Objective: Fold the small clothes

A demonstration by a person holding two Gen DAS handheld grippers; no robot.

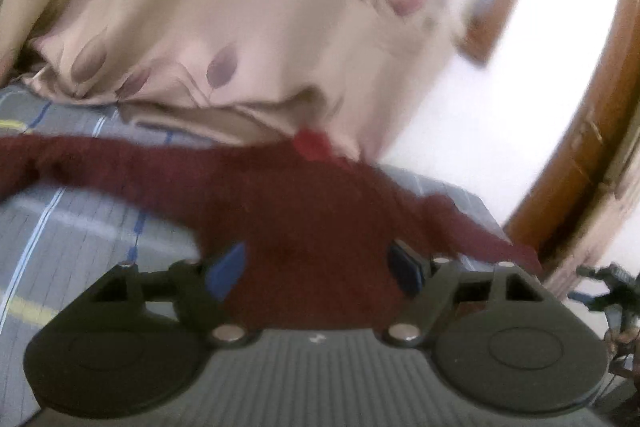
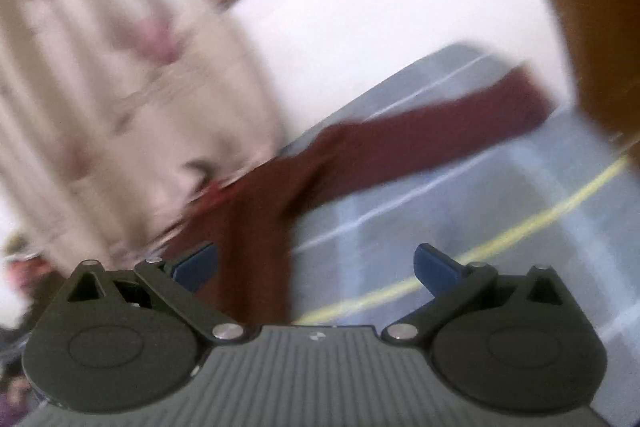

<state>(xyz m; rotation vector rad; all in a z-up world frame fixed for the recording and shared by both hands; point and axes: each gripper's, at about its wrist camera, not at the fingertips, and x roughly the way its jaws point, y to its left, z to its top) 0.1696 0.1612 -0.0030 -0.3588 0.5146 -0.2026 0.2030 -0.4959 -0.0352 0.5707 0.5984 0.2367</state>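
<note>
A dark red long-sleeved garment (image 1: 304,211) lies spread on a grey striped bed cover (image 1: 72,227), sleeves out to both sides, a brighter red patch at its collar (image 1: 312,145). My left gripper (image 1: 318,269) is open, its blue-padded fingers (image 1: 228,269) straddling the garment's lower body. In the right wrist view the garment (image 2: 360,155) lies left of centre, one sleeve reaching to the upper right. My right gripper (image 2: 316,267) is open, its left finger (image 2: 196,265) over the garment's edge, its right finger over bare cover. Both views are blurred.
A beige curtain with leaf prints (image 1: 224,19) hangs behind the bed. A white wall (image 1: 500,107) and a brown wooden frame (image 1: 580,155) stand at the right. The bed cover (image 2: 500,227) has white and yellow lines. Dark clutter (image 1: 612,291) sits at the right edge.
</note>
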